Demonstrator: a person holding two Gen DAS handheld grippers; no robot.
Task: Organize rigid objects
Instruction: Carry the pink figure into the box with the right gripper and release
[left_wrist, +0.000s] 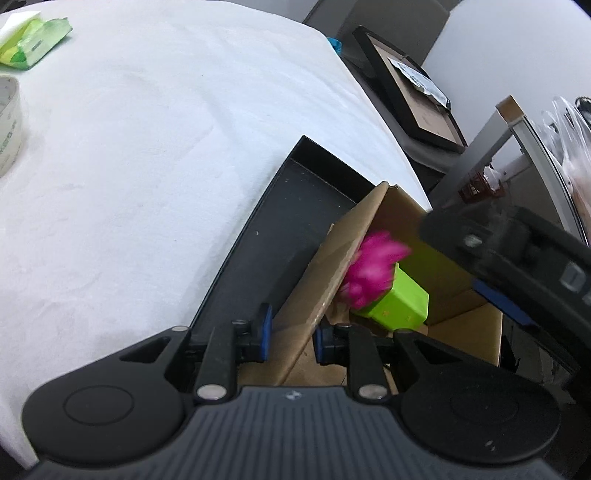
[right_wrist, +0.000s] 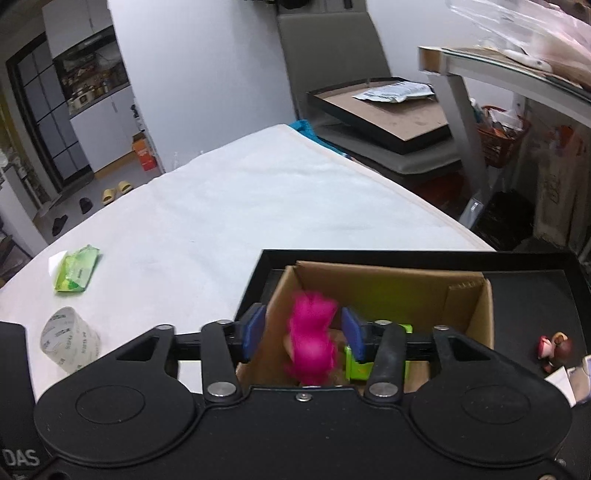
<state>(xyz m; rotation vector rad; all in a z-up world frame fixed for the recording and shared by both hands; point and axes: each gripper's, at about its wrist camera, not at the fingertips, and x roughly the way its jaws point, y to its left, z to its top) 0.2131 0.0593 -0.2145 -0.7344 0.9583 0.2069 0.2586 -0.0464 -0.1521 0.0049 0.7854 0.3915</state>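
A cardboard box (right_wrist: 469, 310) stands inside a black tray (right_wrist: 413, 256) at the table's edge. A pink-haired toy (right_wrist: 312, 339), blurred by motion, is in the box beside a lime green block (right_wrist: 358, 365). My right gripper (right_wrist: 303, 332) is open above the box, its blue pads either side of the toy without touching it. My left gripper (left_wrist: 291, 334) is shut on the box's left wall (left_wrist: 332, 273). The toy (left_wrist: 373, 271) and the green block (left_wrist: 400, 299) also show in the left wrist view, with the right gripper (left_wrist: 517, 258) above the box.
A tape roll (right_wrist: 70, 339) and a green wipes pack (right_wrist: 77, 273) lie on the white tablecloth (right_wrist: 229, 206) to the left. A small figurine (right_wrist: 554, 349) sits in the tray on the right. A chair with a framed board (right_wrist: 388, 110) stands behind the table.
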